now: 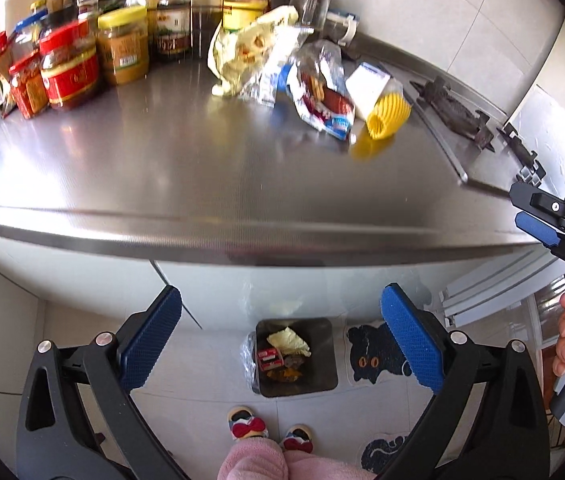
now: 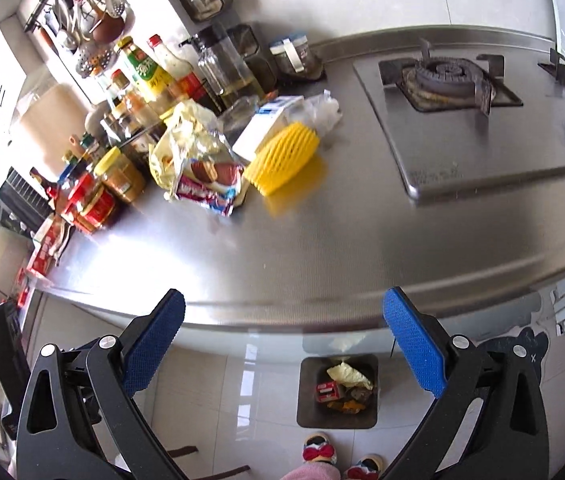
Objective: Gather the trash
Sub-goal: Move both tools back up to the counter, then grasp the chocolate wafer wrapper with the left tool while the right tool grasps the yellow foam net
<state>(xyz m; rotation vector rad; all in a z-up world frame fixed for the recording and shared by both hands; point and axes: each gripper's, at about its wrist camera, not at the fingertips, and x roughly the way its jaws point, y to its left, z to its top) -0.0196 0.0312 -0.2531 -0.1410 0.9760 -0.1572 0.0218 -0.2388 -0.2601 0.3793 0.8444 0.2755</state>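
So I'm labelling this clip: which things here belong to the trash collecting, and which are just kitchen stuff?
Part of the job:
yellow foam net
biscuit wrapper
crumpled yellow bag
white carton
clear plastic bag
trash bin, already holding scraps

Just lying about:
condiment jars and bottles
gas stove
hanging utensils
cat mat

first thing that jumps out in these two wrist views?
The bright yellow foam net on the steel counter, at the front of a heap of wrappers beside a white carton. Next, the bin on the floor below the counter edge, already holding trash. Both the left gripper and right gripper are open and empty.
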